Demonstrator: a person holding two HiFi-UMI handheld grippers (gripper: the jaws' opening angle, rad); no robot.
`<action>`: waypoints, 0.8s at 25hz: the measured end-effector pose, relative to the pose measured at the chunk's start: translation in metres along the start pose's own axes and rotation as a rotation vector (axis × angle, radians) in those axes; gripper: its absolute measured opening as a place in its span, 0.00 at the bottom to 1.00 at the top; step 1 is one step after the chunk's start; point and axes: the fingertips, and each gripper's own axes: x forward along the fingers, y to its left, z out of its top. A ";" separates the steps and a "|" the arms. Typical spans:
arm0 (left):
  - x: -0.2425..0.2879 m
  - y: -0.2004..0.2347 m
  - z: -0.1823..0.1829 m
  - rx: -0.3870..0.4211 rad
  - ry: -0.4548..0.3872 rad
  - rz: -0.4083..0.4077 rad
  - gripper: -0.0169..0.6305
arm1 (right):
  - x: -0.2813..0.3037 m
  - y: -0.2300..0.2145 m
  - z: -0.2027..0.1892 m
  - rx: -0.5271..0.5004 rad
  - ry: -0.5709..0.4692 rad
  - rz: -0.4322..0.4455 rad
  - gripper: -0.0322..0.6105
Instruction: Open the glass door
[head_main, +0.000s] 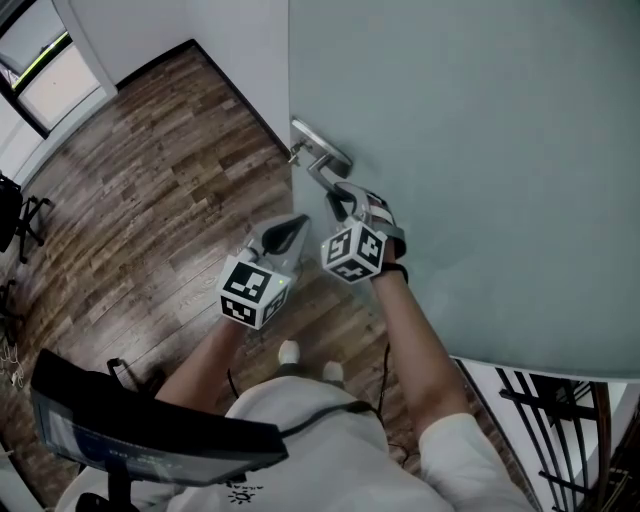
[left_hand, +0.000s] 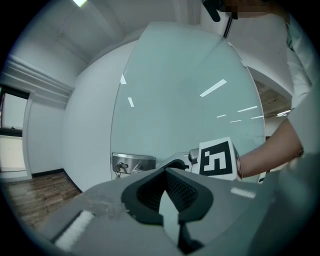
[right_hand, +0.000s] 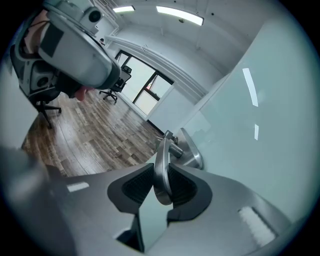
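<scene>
My right gripper (right_hand: 160, 182) is clamped on the handle (right_hand: 162, 162) of the door (head_main: 480, 150). Its jaws are drawn in narrow, and the ribbed dark pads (right_hand: 134, 187) press both sides of the lever near its free end. The handle is a slim, curved bar of brushed metal. It runs from the jaws to a rounded metal plate (right_hand: 192, 152) fixed flat to the glass.

My left gripper (left_hand: 166, 192) holds nothing. Its tips meet in a point, only pale glass shows behind them, and it touches neither handle nor door. In the head view it (head_main: 287, 233) hangs just left of the right gripper (head_main: 340, 200), on the near side of the handle (head_main: 322, 172). Each gripper's black-and-white marker cube faces up toward the camera.

The door is a smooth sheet of frosted, blue-green glass with a matte face that carries thin streaks of reflected ceiling light. It fills the right and far side of the scene. Its handle and plate (head_main: 322, 143) sit at its left edge, close to a plain white wall (head_main: 240, 50). Left of the door, the floor (head_main: 150, 190) is brown wood plank with a mixed grain. A black office chair (right_hand: 116, 85) stands by a far window in the right gripper view.
</scene>
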 end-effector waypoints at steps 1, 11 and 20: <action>-0.001 -0.001 -0.001 0.000 0.000 -0.003 0.03 | 0.000 0.000 -0.001 0.002 0.004 -0.001 0.20; 0.002 -0.002 -0.007 0.002 0.021 0.001 0.03 | 0.007 -0.022 -0.017 0.016 0.032 -0.016 0.20; -0.004 0.012 -0.007 0.002 0.025 0.031 0.03 | 0.025 -0.043 -0.029 0.030 0.063 -0.028 0.20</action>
